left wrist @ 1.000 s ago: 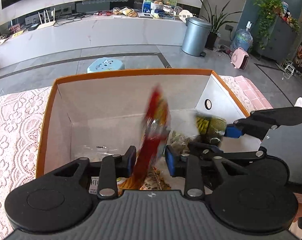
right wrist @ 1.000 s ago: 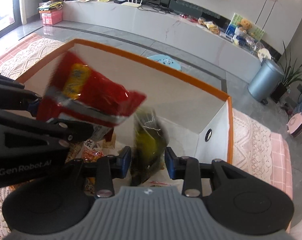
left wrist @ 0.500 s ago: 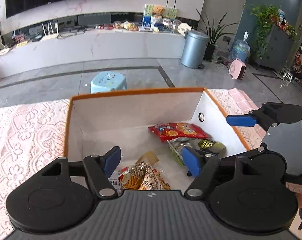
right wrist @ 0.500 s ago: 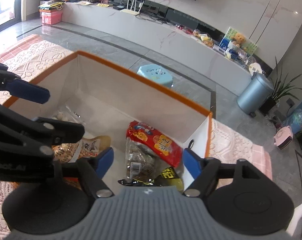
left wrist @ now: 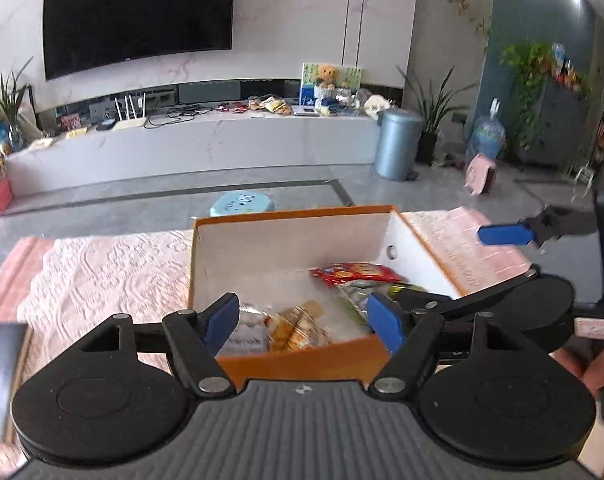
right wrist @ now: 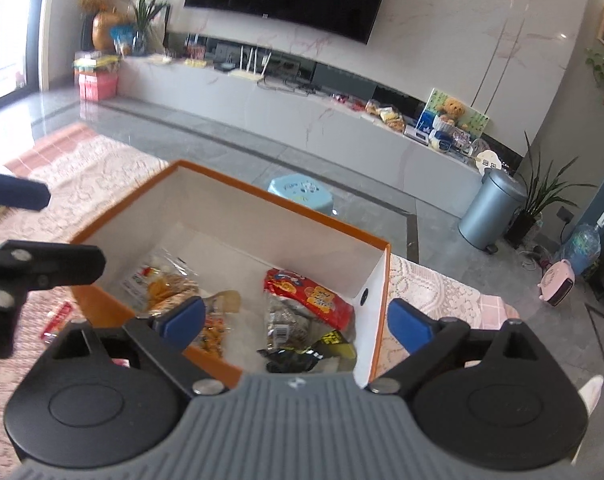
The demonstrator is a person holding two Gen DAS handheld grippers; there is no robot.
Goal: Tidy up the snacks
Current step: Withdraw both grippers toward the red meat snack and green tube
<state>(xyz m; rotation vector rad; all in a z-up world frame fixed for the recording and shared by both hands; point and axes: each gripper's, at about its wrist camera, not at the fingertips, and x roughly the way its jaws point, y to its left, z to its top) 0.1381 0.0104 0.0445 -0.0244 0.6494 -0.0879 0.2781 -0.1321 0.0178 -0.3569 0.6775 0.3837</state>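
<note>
An orange-rimmed white box stands on the lace cloth and holds several snack packets. A red packet lies at its right side, on top of a dark green packet. Orange snack bags lie on the left. My left gripper hovers above the box's near wall, its jaws opening with nothing between them. My right gripper hangs above the near right corner, jaws opening wide and empty. Each gripper shows at the edge of the other's view.
A small red packet lies on the pink lace tablecloth left of the box. Beyond the table are a light blue stool, a grey bin and a long white cabinet. A hand shows at the right.
Both grippers let go of their packets, the left the red one and the right the green one, which now lie in the box. Both have drawn back and up with jaws spread.
</note>
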